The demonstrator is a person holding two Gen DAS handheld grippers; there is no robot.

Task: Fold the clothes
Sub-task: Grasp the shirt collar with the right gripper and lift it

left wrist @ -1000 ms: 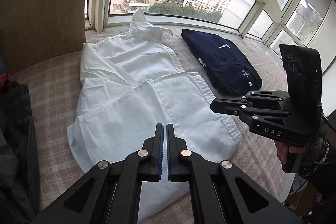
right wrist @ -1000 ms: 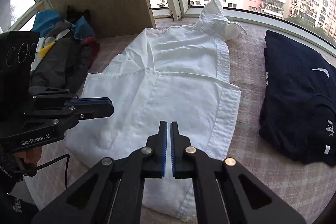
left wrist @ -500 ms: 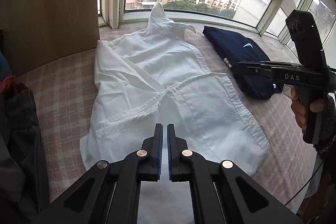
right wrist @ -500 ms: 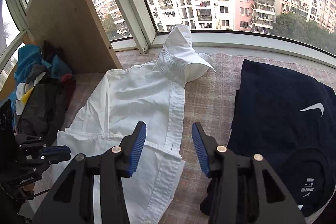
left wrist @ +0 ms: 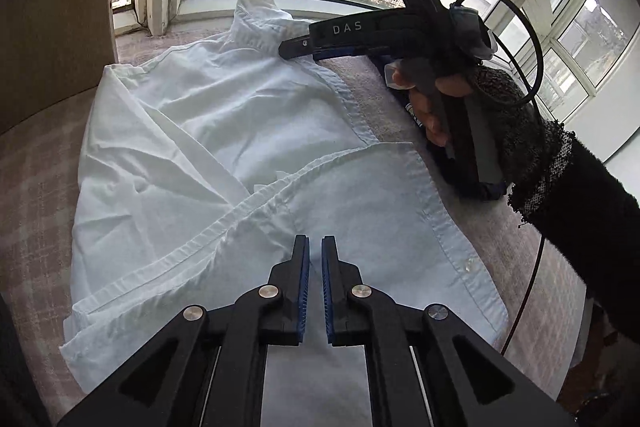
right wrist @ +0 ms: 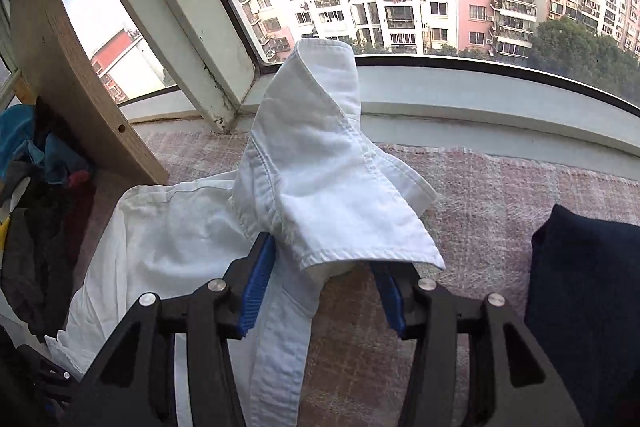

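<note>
Now the white shirt point(left wrist: 224, 155) lies partly folded on the checked mat point(right wrist: 500, 195) by the window. The right gripper point(right wrist: 320, 291), jaws just opened, straddles its raised collar point(right wrist: 320, 163) without pinching; the left gripper point(left wrist: 315, 287) hovers nearly shut over the hem, holding nothing

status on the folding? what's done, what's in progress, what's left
Done: the navy garment lies folded beside the shirt, and the white shirt's lower half is already folded up over its body. In hand: the right tongs have just been opening and now straddle the collar, not yet clamped; the left tongs hover shut over the hem. Left: finishing the shirt, then the clothes pile.
</note>
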